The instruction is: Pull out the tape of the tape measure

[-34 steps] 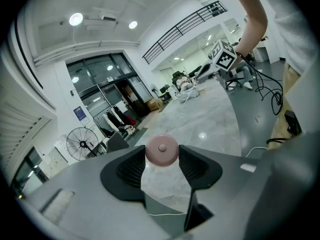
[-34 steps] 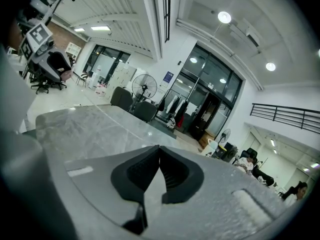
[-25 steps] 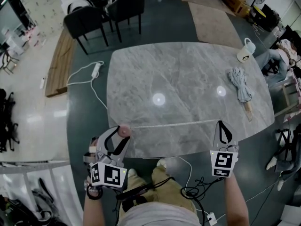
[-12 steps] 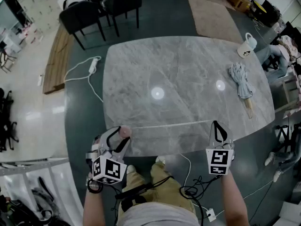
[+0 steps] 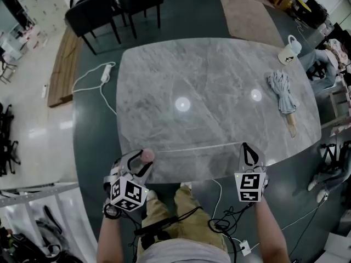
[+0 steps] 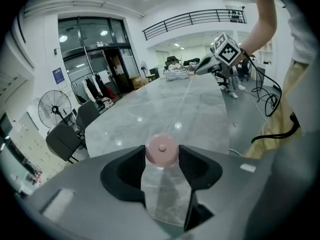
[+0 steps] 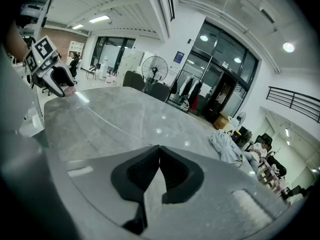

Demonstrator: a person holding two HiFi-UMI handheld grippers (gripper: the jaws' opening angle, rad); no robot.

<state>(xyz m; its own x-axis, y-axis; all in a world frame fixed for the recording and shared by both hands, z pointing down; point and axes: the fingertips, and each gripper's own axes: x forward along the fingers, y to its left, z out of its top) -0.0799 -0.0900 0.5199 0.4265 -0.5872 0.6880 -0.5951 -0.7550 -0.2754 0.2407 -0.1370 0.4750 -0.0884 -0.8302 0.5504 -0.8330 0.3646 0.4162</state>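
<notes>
A round pink tape measure (image 5: 147,155) sits between the jaws of my left gripper (image 5: 143,159) at the table's near left edge. The left gripper view shows the same case (image 6: 161,148) pressed between both black pads. Its thin pale tape (image 5: 197,147) runs rightward along the front of the grey marble table (image 5: 219,81) to my right gripper (image 5: 245,146). The right gripper (image 7: 159,148) is shut, with the tape's end (image 7: 120,126) reaching its tips. Each gripper appears in the other's view: the right one (image 6: 207,64), the left one (image 7: 64,86).
A folded grey umbrella (image 5: 281,95) and a white mug (image 5: 287,52) lie at the table's far right. Black chairs (image 5: 109,4) stand beyond the far left corner. A white power strip (image 5: 104,73) with its cord lies on the floor to the left. Cables hang by the person's legs.
The two grippers have come slightly closer together, so the span of tape between them looks a little shorter. Both grips are unchanged.
</notes>
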